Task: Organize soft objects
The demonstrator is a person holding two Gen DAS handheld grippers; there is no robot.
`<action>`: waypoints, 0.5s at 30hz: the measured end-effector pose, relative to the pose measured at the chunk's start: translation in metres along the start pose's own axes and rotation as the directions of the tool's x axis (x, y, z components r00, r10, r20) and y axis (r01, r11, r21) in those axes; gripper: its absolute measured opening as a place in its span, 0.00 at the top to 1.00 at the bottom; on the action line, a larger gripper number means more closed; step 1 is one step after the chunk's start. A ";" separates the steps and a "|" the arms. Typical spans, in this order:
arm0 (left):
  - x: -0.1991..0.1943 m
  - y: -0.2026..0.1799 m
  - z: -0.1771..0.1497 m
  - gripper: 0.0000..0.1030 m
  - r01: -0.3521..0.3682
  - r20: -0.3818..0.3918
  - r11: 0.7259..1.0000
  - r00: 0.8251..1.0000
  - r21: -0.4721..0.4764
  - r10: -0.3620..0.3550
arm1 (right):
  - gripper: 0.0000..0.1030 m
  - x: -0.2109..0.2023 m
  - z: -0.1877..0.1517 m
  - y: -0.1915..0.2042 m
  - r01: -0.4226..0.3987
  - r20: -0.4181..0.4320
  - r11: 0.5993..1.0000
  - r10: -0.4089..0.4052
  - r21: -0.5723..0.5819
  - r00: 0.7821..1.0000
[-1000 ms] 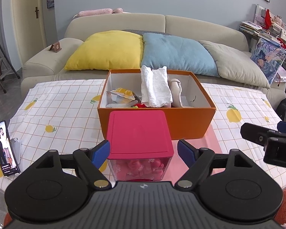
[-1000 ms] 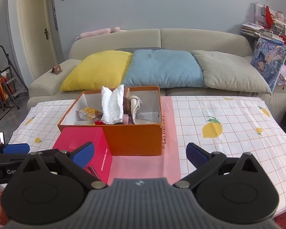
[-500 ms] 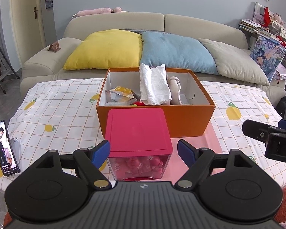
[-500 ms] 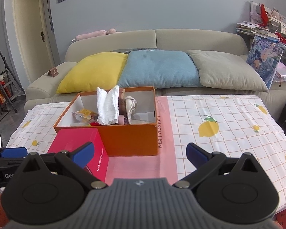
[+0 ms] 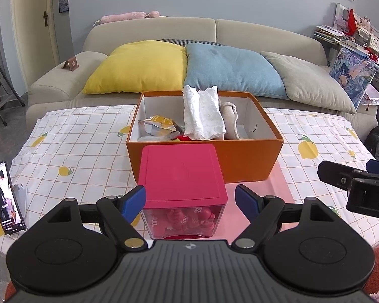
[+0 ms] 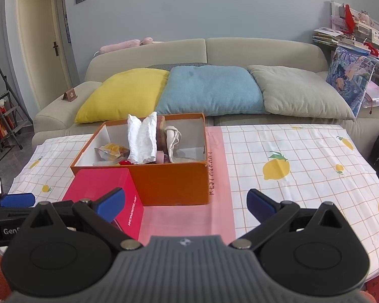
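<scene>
An orange box (image 5: pixel 240 160) (image 6: pixel 171 181) stands in the middle of the table. Inside it a white cloth (image 5: pixel 202 115) (image 6: pixel 142 140) stands upright beside a beige sock (image 5: pixel 230 118) (image 6: pixel 173 137) and a crumpled yellow packet (image 5: pixel 159 125) (image 6: pixel 111 151). In front of the box is a clear container with a red lid (image 5: pixel 180 173) (image 6: pixel 101 185), holding red pieces. My left gripper (image 5: pixel 190 199) is open, its blue tips on either side of the container's near end without touching it. My right gripper (image 6: pixel 185 203) hangs open and empty over the pink mat (image 6: pixel 179 214), to the right.
A lemon-print tablecloth (image 5: pixel 70 149) (image 6: pixel 303 156) covers the table. A phone on a stand (image 5: pixel 3 198) is at the left front edge. Behind the table is a sofa with yellow (image 5: pixel 139 67), blue (image 5: pixel 230 68) and grey cushions (image 5: pixel 313 80). A cluttered shelf (image 6: pixel 353 32) stands far right.
Both grippers have risen and drawn back slightly, so the box and container sit lower and smaller in view. Nothing was taken hold of; both stay open.
</scene>
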State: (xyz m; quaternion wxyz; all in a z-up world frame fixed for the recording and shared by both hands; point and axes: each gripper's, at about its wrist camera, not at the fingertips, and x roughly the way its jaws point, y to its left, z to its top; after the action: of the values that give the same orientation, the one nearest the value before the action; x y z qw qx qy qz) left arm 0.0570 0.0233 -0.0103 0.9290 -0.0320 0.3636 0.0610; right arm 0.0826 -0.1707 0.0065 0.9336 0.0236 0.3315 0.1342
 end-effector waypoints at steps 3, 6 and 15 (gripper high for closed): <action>-0.001 -0.001 0.001 0.09 -0.002 0.008 1.000 1.000 0.008 0.002 | 0.03 0.000 0.000 0.000 0.000 0.002 1.000 0.000 0.000 1.000; -0.002 -0.001 0.002 0.09 0.000 0.014 1.000 1.000 0.011 0.000 | 0.03 0.000 -0.001 0.000 -0.001 0.002 1.000 0.001 0.000 1.000; -0.003 0.000 0.005 0.09 0.020 0.025 1.000 0.999 0.011 -0.020 | 0.03 0.000 0.000 0.000 -0.002 0.004 1.000 0.002 -0.005 1.000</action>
State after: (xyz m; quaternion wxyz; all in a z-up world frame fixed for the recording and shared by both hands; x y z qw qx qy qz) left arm 0.0579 0.0232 -0.0046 0.9342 -0.0300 0.3518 0.0501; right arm 0.0828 -0.1706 0.0064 0.9341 0.0217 0.3294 0.1360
